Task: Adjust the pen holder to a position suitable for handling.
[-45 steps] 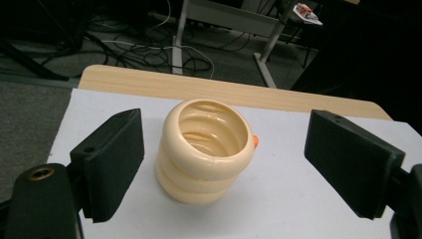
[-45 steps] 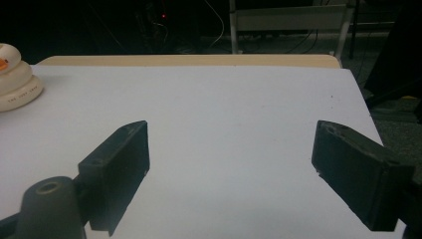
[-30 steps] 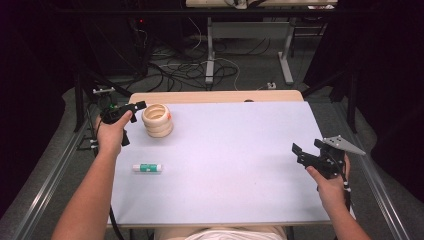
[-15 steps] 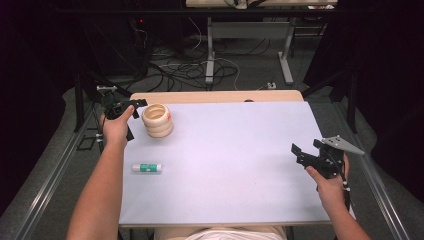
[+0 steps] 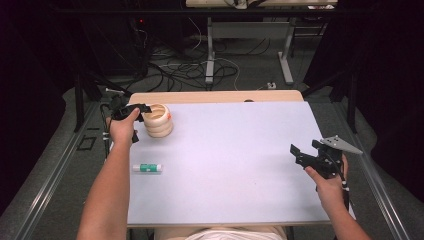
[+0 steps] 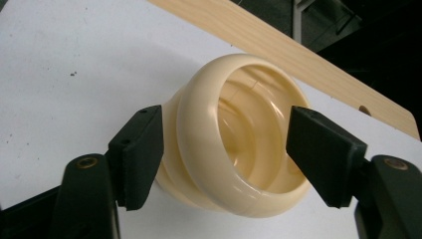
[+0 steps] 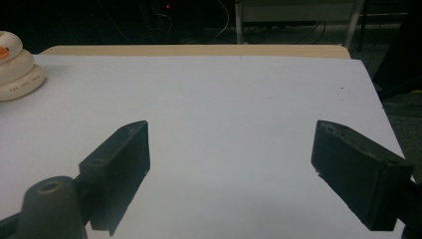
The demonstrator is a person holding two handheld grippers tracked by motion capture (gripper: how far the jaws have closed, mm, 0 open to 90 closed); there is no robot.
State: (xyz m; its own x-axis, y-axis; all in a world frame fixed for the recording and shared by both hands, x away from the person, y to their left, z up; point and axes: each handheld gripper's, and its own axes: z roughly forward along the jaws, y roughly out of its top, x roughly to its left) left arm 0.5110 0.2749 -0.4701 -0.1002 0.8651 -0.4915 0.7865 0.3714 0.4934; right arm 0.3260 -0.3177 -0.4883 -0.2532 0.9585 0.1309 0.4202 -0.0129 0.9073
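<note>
A stack of cream plastic rings [image 5: 158,122] stands near the far left corner of the white table top [image 5: 235,150]. My left gripper [image 5: 142,110] is at the stack's left side. In the left gripper view it [image 6: 229,157] is open, one jaw on each side of the top ring [image 6: 199,119], which looks tilted. I cannot tell whether the pads touch it. My right gripper [image 5: 299,155] hovers open over the table's right edge, nothing between its jaws [image 7: 231,169]. The ring stack [image 7: 17,69] sits far off at the upper left of the right gripper view.
A small white and green tube [image 5: 147,168] lies on the table's left side, nearer the person than the rings. A wooden strip [image 5: 215,96] runs along the far edge. Beyond it are cables and table legs on a dark floor.
My left gripper has shifted a little towards the ring stack and now has the top ring between its jaws. The right gripper, rings and tube have stayed put.
</note>
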